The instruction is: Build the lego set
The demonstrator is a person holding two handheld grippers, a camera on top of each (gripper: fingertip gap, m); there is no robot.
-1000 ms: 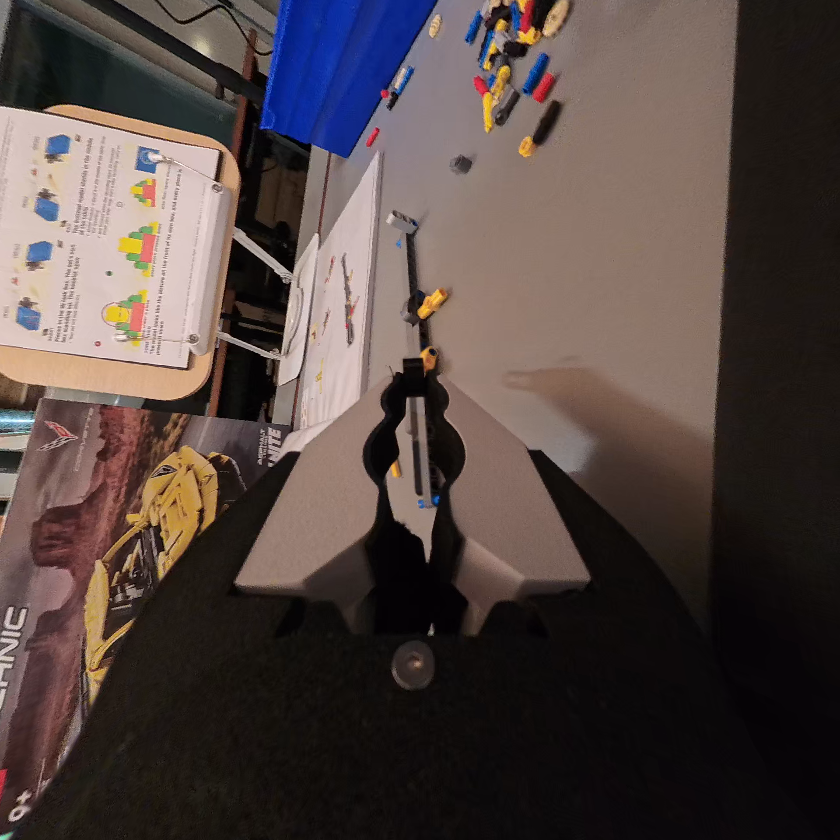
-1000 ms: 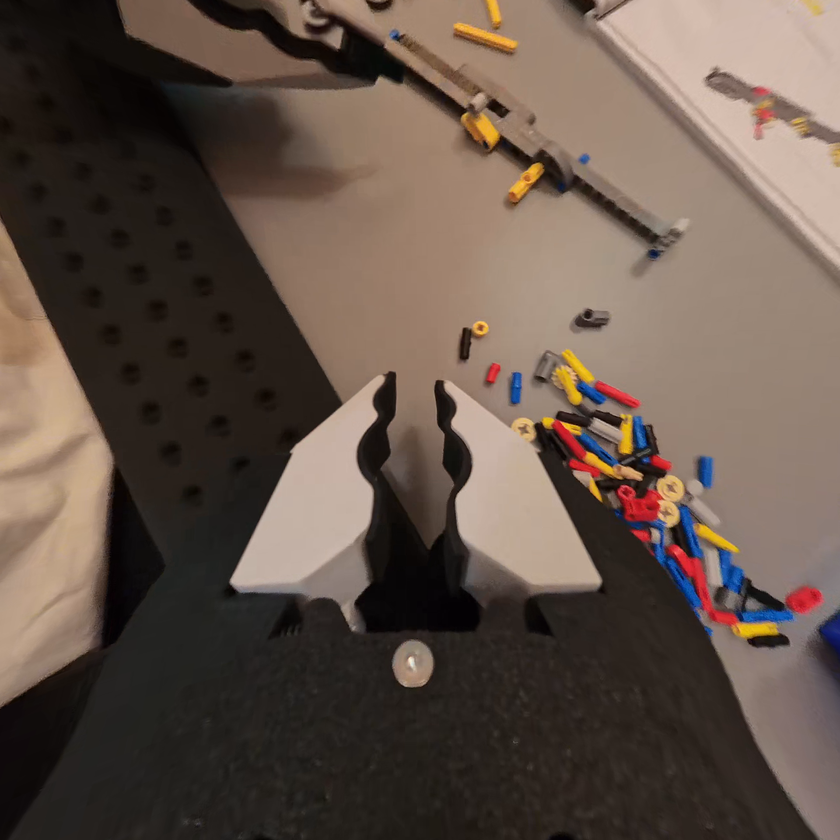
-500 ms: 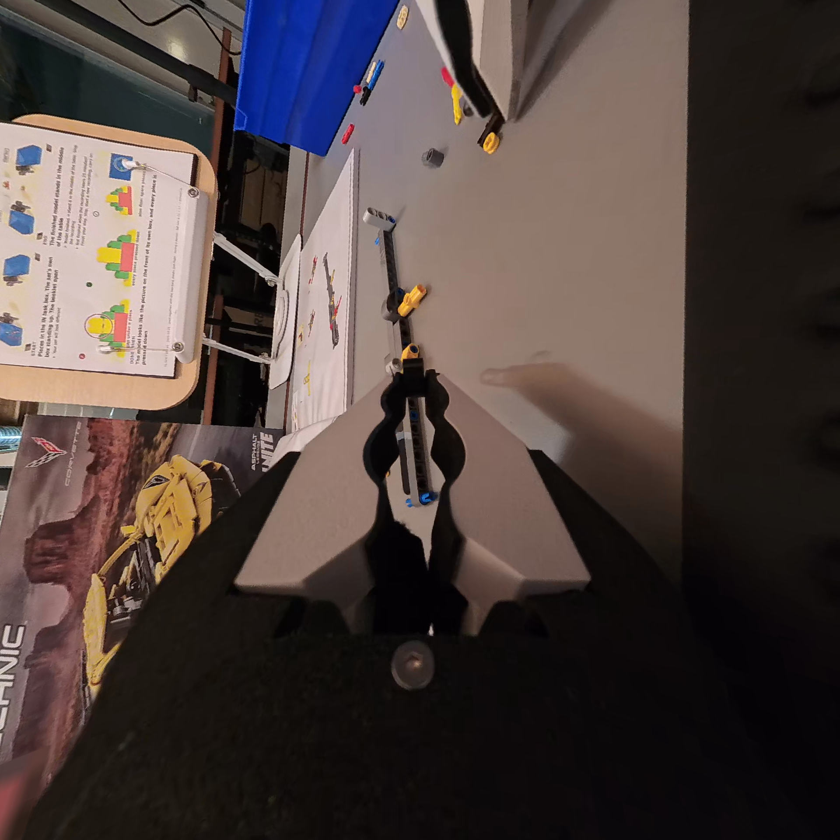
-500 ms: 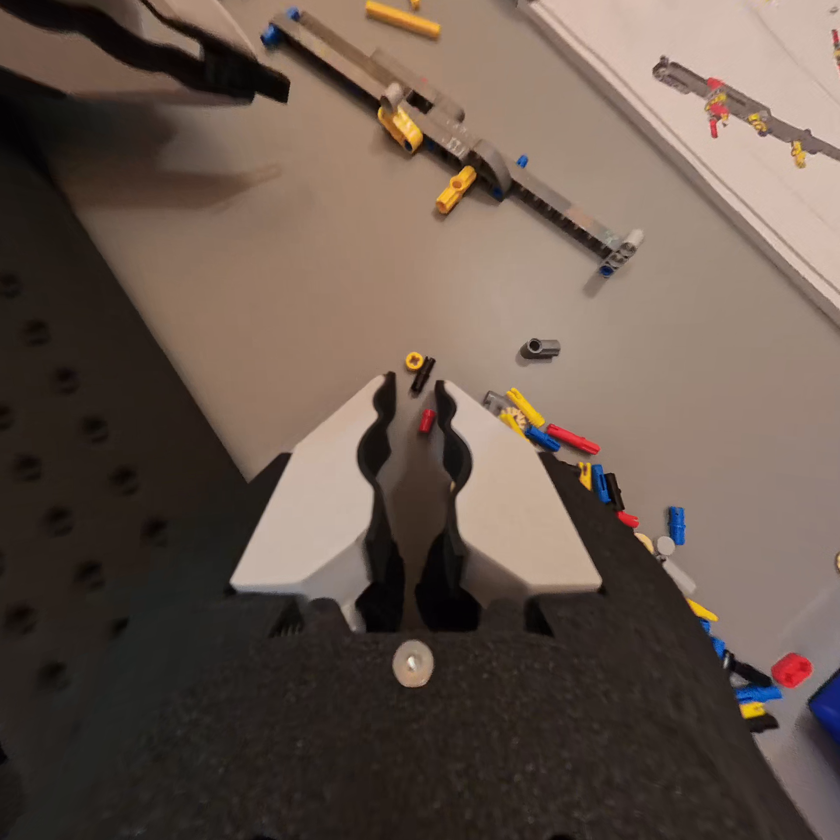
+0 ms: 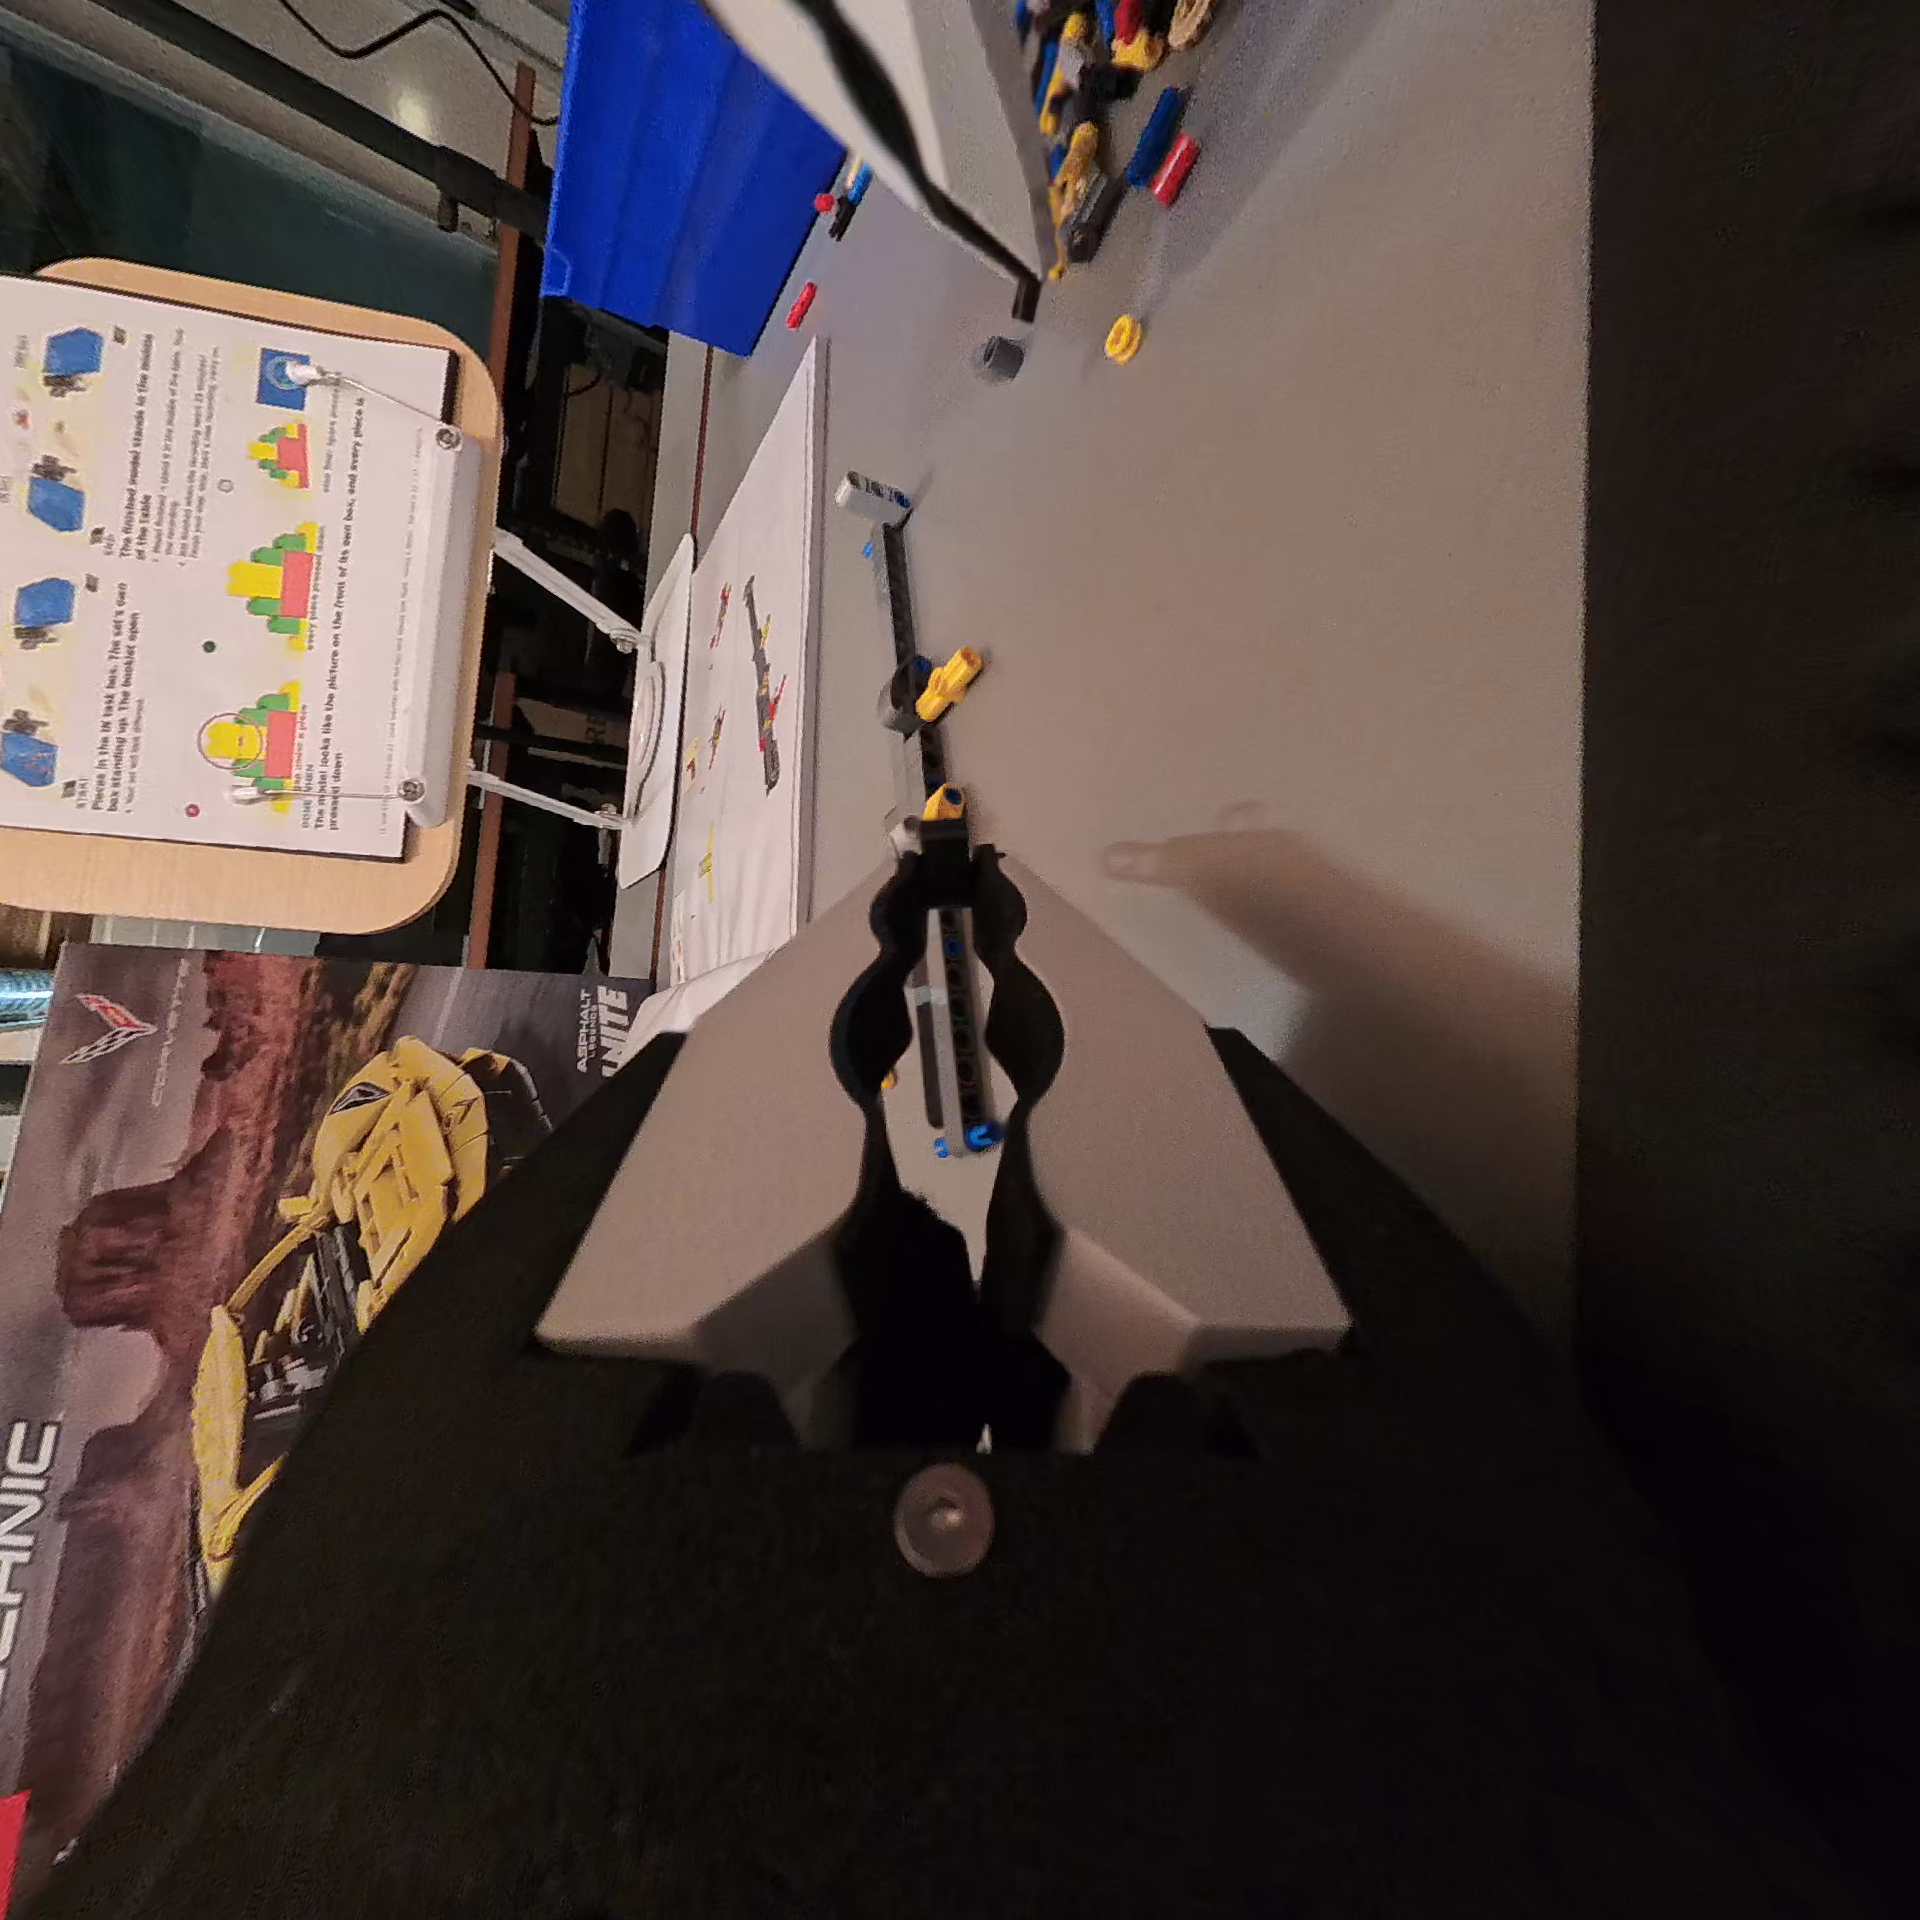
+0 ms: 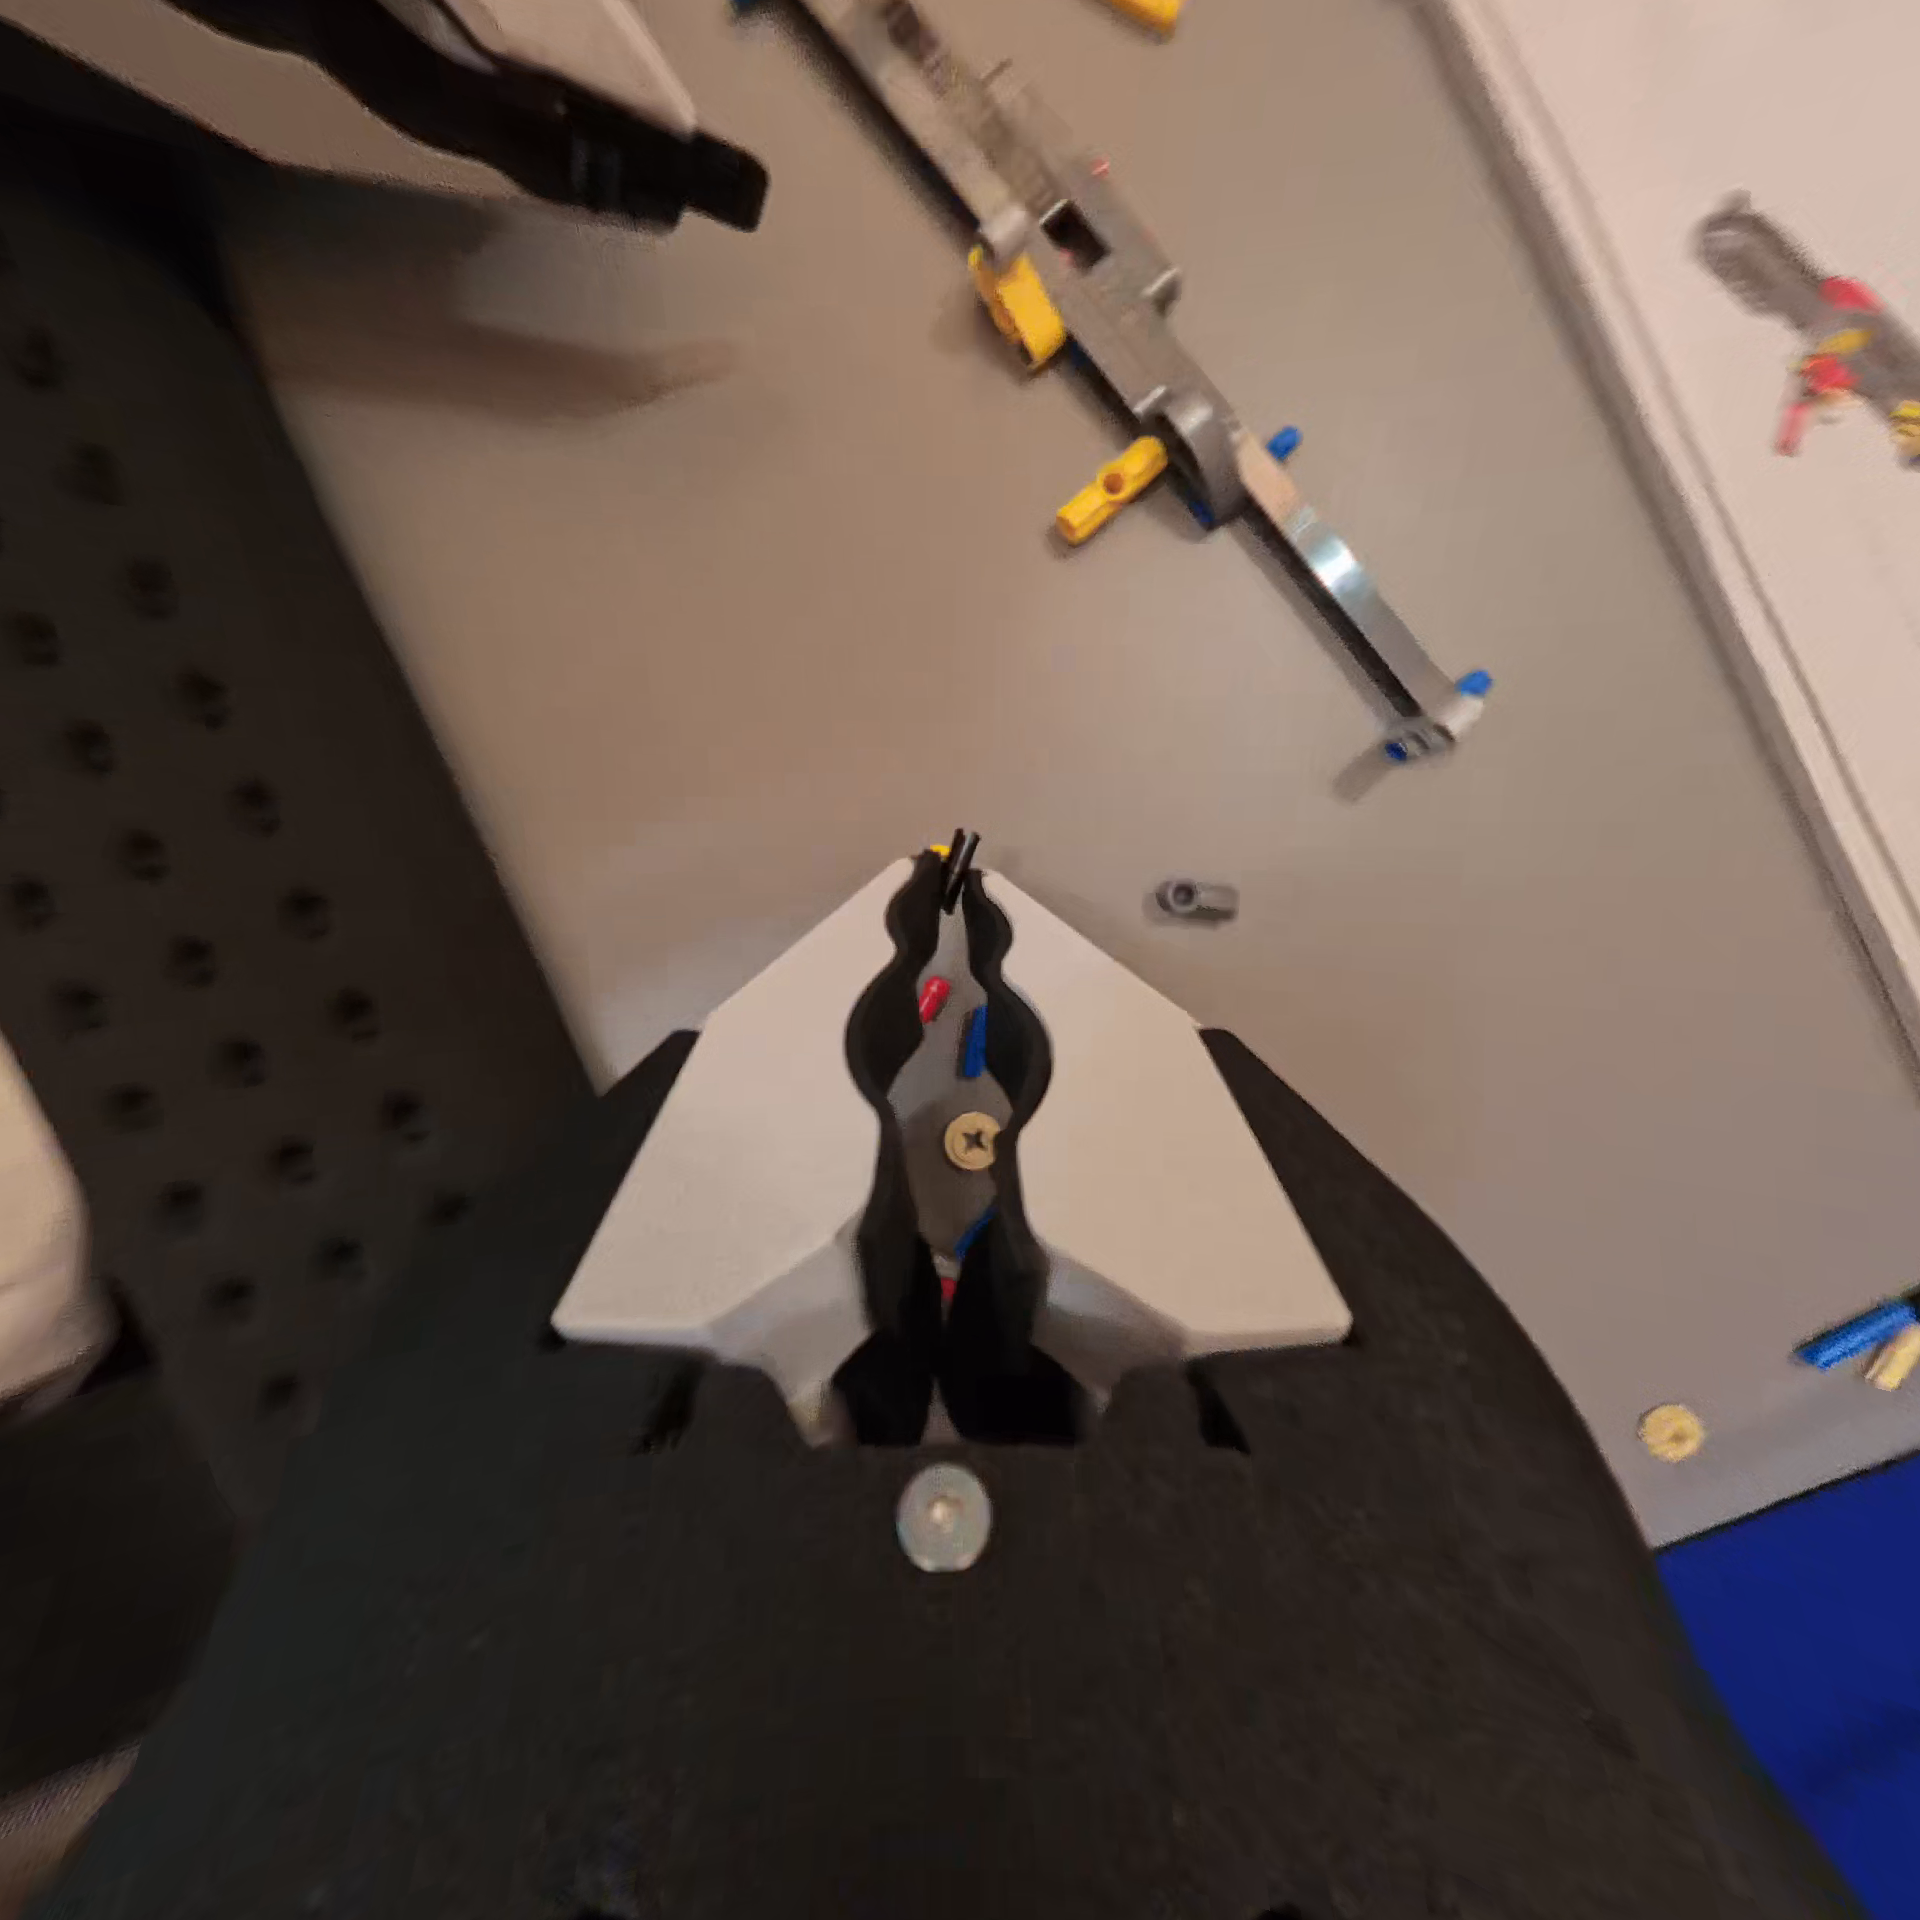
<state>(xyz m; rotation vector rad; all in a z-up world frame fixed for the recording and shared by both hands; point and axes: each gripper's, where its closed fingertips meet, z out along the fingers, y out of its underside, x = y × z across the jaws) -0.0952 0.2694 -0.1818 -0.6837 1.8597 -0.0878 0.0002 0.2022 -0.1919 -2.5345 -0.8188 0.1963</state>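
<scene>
a second ago the right tool (image 6: 948,868) hung with its tips apart beside the heap of loose pieces; now it is pinched together on a small black pin (image 6: 958,854), which pokes out past the tips, with a speck of yellow just beside it. that reads as the pick being made, so the next job is likely carrying the pin over to the model. the long grey beam assembly (image 6: 1117,275) lies on the grey worktop (image 6: 727,623) well ahead of this tool, with a yellow connector (image 6: 1110,490) sticking out from its side and another yellow piece (image 6: 1016,303) further along. the left tool (image 5: 940,868) has stayed clamped on the near part of that beam assembly (image 5: 961,1029), steadying it as before, and its dark tip shows at the top left of the right wrist view. a lone grey connector (image 6: 1193,898) sits on the worktop between the held pin and the beam, just off the straight path, so a careless sweep could knock it. the rest of the loose pile (image 5: 1101,114) lies further along the worktop in the left wrist view. the open instruction booklet (image 6: 1766,260) lies beyond the beam, a blue bin (image 5: 675,177) stands at the far edge, and the set's box (image 5: 260,1195) leans off to one side. the right wrist view is blurred, so which hole the pin suits cannot be told.
</scene>
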